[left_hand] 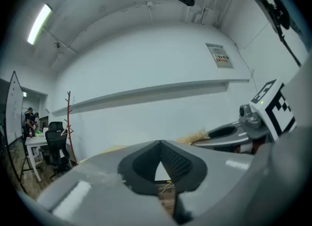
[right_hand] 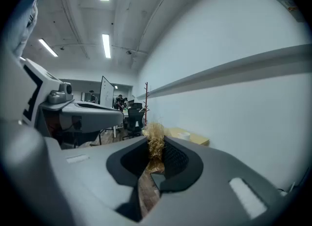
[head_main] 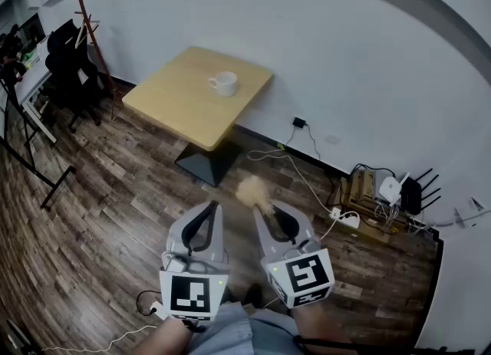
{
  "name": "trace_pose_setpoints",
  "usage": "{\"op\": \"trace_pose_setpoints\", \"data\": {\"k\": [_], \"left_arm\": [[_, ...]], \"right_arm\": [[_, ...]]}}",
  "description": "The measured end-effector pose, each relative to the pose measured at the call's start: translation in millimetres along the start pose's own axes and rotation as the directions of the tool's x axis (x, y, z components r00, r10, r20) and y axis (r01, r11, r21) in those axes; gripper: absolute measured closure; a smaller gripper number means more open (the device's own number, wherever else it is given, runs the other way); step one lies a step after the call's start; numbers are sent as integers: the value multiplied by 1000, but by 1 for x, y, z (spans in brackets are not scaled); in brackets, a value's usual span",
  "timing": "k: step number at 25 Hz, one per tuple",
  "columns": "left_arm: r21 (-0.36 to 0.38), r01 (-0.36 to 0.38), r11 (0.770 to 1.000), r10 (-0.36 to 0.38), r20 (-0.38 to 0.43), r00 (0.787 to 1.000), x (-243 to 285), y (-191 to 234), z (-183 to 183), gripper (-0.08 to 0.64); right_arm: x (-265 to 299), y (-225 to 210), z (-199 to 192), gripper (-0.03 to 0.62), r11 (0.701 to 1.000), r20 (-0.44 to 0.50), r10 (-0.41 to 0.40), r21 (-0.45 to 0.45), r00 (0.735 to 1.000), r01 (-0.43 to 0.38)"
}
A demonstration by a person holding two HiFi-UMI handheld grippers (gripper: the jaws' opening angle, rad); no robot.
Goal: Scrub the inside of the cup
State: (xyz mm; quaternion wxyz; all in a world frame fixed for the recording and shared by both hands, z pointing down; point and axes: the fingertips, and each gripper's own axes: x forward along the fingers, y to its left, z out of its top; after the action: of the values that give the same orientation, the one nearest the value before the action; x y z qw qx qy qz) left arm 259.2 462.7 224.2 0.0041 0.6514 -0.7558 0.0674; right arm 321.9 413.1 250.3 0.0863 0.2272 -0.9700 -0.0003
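Observation:
A white cup (head_main: 222, 83) stands on a small wooden table (head_main: 180, 96) by the wall, far ahead of both grippers. In the right gripper view the cup (right_hand: 183, 134) shows small on the table (right_hand: 197, 139). My right gripper (head_main: 265, 209) is shut on a tan fibrous scrubber (head_main: 252, 191), whose tuft sticks up from between the jaws (right_hand: 156, 139). Level with it on the left, my left gripper (head_main: 212, 206) is shut with nothing in it (left_hand: 160, 143). Both hang over the wood floor, near my body. The left gripper view shows the right gripper (left_hand: 234, 133) and the scrubber (left_hand: 195, 136).
A coat rack (head_main: 86, 27) and a black office chair (head_main: 67, 66) stand left of the table. Cables, a power strip (head_main: 347, 219) and a router (head_main: 391, 189) lie along the wall at right. The table's black base (head_main: 205, 163) rests on the wood floor.

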Motion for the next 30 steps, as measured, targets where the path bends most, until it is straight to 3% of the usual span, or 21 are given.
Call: {"op": "trace_pose_setpoints", "data": {"k": [19, 30], "left_arm": [[5, -46, 999, 46, -42, 998, 30, -27, -2, 538], [-16, -64, 998, 63, -63, 996, 55, 22, -25, 538]], "right_arm": [[-4, -51, -5, 531, 997, 48, 51, 61, 998, -54], [52, -46, -15, 529, 995, 9, 68, 77, 998, -68]]}}
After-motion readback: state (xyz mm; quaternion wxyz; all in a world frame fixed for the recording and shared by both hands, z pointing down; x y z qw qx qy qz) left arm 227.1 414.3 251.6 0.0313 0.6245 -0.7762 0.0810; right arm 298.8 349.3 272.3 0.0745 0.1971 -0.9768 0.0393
